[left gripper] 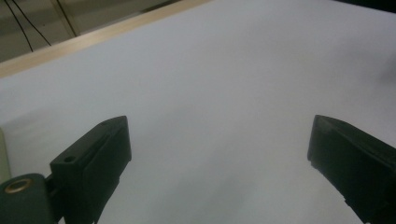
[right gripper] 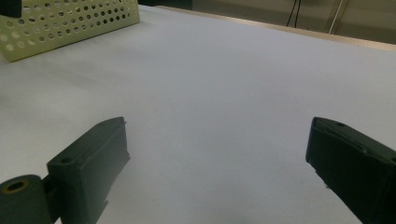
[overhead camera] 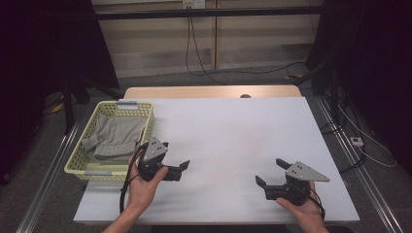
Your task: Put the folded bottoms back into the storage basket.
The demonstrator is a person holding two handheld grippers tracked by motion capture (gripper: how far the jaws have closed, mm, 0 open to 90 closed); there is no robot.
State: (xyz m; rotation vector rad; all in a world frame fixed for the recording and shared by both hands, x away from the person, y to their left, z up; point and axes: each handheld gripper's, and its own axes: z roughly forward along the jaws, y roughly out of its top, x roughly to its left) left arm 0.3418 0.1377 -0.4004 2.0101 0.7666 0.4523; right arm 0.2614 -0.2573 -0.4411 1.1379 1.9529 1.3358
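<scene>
left gripper [overhead camera: 176, 158]: jaws apart, empty, just right of the basket [overhead camera: 82, 154] | right gripper [overhead camera: 270, 172]: jaws apart, empty, near front right | basket: table's [overhead camera: 233, 131] left edge, holds grey cloth [overhead camera: 114, 136] | white table between grippers bare

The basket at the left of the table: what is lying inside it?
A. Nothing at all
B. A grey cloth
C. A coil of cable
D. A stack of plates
B: in the high view the pale yellow perforated basket holds a crumpled grey cloth, while the left gripper stands open beside it over the white table.
</scene>
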